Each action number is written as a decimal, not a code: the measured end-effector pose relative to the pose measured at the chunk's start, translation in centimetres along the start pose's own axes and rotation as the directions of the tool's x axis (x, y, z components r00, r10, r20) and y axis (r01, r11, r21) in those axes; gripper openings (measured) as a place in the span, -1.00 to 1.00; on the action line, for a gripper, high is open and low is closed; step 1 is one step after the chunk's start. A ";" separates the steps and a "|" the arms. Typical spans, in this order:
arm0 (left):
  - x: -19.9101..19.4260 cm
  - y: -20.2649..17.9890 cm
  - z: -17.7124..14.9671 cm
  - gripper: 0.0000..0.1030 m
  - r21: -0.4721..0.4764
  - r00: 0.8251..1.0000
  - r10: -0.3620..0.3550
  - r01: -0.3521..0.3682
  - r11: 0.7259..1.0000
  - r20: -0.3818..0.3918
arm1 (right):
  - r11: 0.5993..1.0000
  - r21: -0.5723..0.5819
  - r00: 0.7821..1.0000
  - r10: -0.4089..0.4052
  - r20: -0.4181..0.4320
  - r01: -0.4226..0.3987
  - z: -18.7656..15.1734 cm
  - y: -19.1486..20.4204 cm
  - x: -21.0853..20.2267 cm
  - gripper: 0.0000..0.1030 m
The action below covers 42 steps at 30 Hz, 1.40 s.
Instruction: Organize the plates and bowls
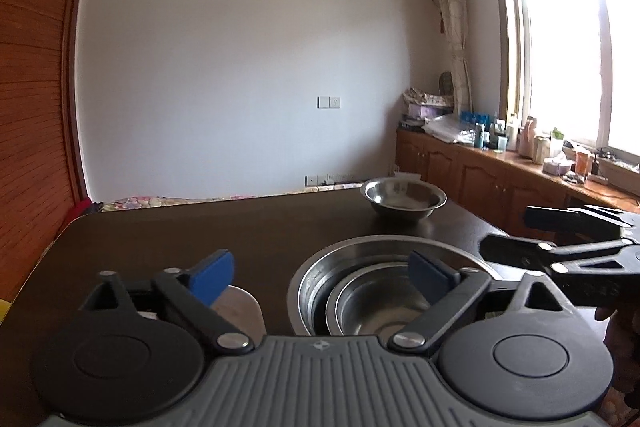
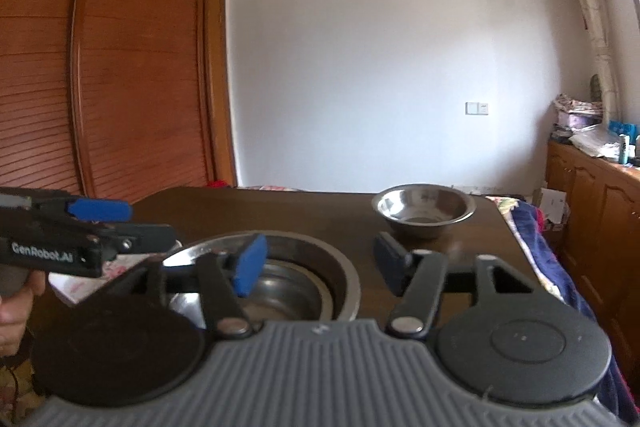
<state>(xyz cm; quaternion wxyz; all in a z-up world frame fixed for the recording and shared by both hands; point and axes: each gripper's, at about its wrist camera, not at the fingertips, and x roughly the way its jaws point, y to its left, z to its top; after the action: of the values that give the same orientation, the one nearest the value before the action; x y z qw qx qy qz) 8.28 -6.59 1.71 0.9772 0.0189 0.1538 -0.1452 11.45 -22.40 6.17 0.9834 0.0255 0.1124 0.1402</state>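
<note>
A stack of nested steel bowls (image 1: 372, 303) (image 2: 288, 287) stands on the dark table (image 1: 180, 235) (image 2: 280, 211) just ahead of both grippers. A single steel bowl (image 1: 404, 197) (image 2: 424, 209) sits alone at the far right edge. A white plate (image 1: 240, 311) lies left of the stack; in the right wrist view it shows a floral print (image 2: 100, 275). My left gripper (image 1: 322, 277) (image 2: 150, 223) is open wide above the stack's left rim, nothing between its blue pads. My right gripper (image 2: 320, 267) (image 1: 510, 233) is open over the stack's right rim, also holding nothing.
A wooden louvred wardrobe (image 2: 100, 67) rises left of the table. Wooden cabinets (image 1: 480, 179) crowded with bottles run under the window on the right. A bed with patterned covers (image 2: 536, 227) lies beyond the table's right edge. A person's hand (image 2: 12, 307) grips the left tool.
</note>
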 end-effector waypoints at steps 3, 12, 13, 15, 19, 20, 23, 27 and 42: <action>-0.5 -0.2 -0.3 1.00 -0.004 1.000 0.016 -0.016 1.000 0.017 | 1.000 -0.015 0.999 -0.025 0.022 0.025 -0.2 0.0 -0.7 0.74; -2.0 -0.4 -0.8 1.00 -0.022 0.998 0.046 -0.045 0.999 0.047 | 0.994 -0.051 0.993 -0.092 0.071 0.095 -0.7 0.5 -2.7 1.00; -2.2 -0.4 -0.8 1.00 -0.024 0.998 0.048 -0.047 0.999 0.050 | 0.993 -0.049 0.992 -0.100 0.077 0.104 -0.7 0.6 -3.0 1.00; -2.3 -0.4 -0.9 1.00 -0.033 0.998 0.043 -0.042 0.999 0.048 | 0.993 -0.038 0.990 -0.108 0.088 0.112 -0.8 0.6 -3.4 1.00; -2.1 -0.5 -1.3 1.00 -0.030 0.998 0.043 -0.041 0.999 0.037 | 0.994 0.003 0.989 -0.112 0.094 0.113 -1.3 0.4 -3.7 1.00; -2.0 -0.5 -1.3 1.00 -0.029 0.999 0.041 -0.040 0.999 0.034 | 0.994 0.011 0.989 -0.114 0.091 0.113 -1.5 0.3 -3.7 1.00; -1.7 -0.4 -1.3 1.00 -0.032 0.999 0.040 -0.039 0.999 0.031 | 0.992 0.016 0.988 -0.130 0.084 0.129 -1.8 0.0 -3.5 1.00; -1.3 -0.6 -1.1 1.00 -0.029 0.999 0.034 -0.033 0.999 0.025 | 0.989 0.021 0.986 -0.148 0.078 0.147 -2.1 -0.4 -3.2 1.00; 3.7 -1.3 3.2 1.00 0.047 1.000 0.017 -0.018 0.999 0.007 | 0.988 -0.004 0.987 -0.156 0.046 0.157 -0.6 -4.3 0.3 0.99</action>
<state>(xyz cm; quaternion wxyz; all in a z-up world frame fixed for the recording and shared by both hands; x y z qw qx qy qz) 12.24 -9.16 3.64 0.9782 0.0426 0.1468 -0.1403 12.78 -26.44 5.18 0.9938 0.0161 0.0911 0.0624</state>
